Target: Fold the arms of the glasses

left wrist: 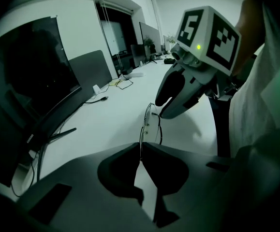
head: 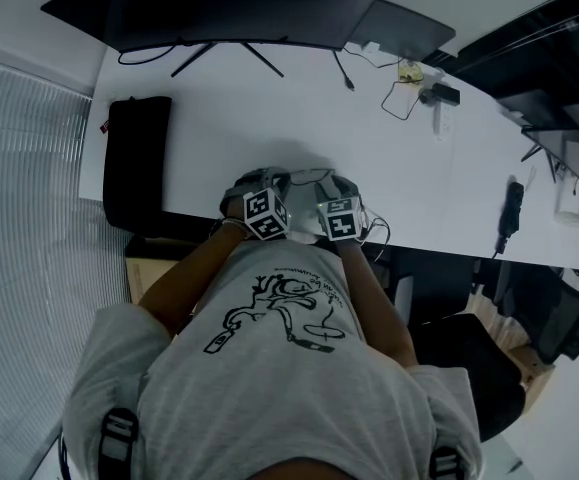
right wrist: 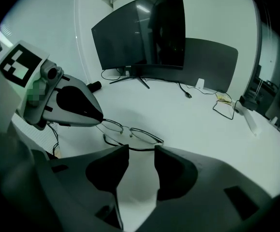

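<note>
Worktop (head: 269,118): white and long; it carries a wide dark monitor (head: 239,8) at its far side.
Glasses (right wrist: 125,128): thin-rimmed, out in front of the monitor, close to the worktop's near edge and between the two tools. The lenses face away from the right gripper view. No view shows whether the frame rests on the surface or is held just above it.
Left hand-held gripper (left wrist: 140,149): its jaws are pressed together on the thin wire of the glasses, which runs up and away from the tips toward the monitor's side. In the right gripper view its dark tip sits on the left end of the frame.
Right hand-held gripper (right wrist: 141,151): its jaws are spread with a clear gap. One dark arm of the glasses (right wrist: 139,149) lies across that gap right at the tips. The pads do not press on it.
Both tools: side by side in the head view, in front of the monitor, with the marker cubes toward the person.
Black bag (head: 136,158): left of the monitor and nearer the person, at the worktop's left end.
Cable loop (head: 401,98): right of the monitor, well apart from the glasses.
Grey panel (right wrist: 212,62): upright, behind the monitor's right side.
Person: leans over the near edge opposite the monitor, in a grey printed shirt (head: 289,368).
</note>
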A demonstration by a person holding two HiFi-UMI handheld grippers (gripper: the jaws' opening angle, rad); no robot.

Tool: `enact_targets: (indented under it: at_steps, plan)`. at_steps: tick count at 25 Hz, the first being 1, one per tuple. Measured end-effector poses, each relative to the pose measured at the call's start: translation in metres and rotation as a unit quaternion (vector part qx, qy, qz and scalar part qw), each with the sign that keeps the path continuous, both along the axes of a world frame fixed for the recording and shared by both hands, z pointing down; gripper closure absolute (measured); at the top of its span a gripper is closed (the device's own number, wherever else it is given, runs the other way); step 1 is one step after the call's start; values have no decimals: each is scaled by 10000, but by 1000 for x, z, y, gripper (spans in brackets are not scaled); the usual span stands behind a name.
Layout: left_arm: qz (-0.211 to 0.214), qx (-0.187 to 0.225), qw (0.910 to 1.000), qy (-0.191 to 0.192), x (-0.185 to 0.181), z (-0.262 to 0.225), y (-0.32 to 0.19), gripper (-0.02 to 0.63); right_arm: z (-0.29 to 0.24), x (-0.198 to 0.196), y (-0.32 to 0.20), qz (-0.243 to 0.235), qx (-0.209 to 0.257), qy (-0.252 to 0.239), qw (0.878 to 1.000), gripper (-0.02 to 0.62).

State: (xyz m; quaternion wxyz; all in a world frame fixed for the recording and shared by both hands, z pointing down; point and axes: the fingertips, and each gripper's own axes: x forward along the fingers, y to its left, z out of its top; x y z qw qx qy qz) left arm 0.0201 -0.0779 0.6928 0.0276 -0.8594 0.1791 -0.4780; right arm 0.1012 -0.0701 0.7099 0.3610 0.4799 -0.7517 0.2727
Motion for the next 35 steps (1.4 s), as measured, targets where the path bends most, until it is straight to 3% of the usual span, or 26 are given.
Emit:
enact_targets:
  at_steps: [8,14,25,35]
  plan:
    - [181,187,9993,-252,1,9,8,571,-15,10,-2,100,174,-131,9997,500]
    - [81,-51,9999,-128,2,14,15,542,-29,13,-3,92,302,-214,9993,538]
    - [-474,-573,9951,648,6,-10,13,532,-66,25,-10,112,636,-382,9972,565]
    - [-1176,-642,9733,1862,10,-85,-18,560,-125,21,-24,-35,1090,-571,9924,572]
